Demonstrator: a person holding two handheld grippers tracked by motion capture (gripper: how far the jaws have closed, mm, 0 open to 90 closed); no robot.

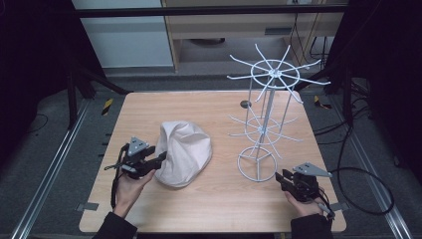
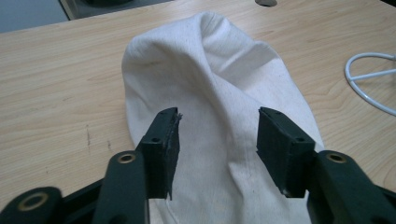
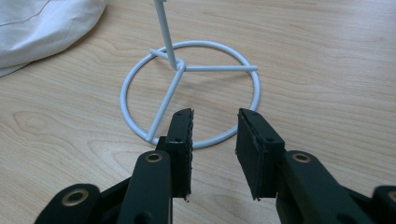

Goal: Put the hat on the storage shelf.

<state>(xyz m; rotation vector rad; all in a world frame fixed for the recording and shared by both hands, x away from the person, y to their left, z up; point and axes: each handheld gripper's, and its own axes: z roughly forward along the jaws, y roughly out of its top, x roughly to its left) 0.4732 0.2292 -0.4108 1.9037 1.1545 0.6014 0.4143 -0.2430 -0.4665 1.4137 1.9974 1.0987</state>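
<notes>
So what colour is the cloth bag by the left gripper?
Off-white cloth bag, plain; clearest in the left gripper view.

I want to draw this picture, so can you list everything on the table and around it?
hat: one, cream cloth, left of the table's middle, lying slumped.
rack: one, white wire, right side of the table, upright, with two rings of hooks and a round base.
disc: one, small, dark, on the table behind the rack; too small to tell what it is.
table: one, light wood, in the middle of the high view.
left claw: one, black, open, its jaws over the near edge of the hat, with cloth between them but not pinched.
right claw: one, black, open, nothing in it, pointing at the rack's base.
hands: two, one holding each claw, at the table's near edge.
</notes>
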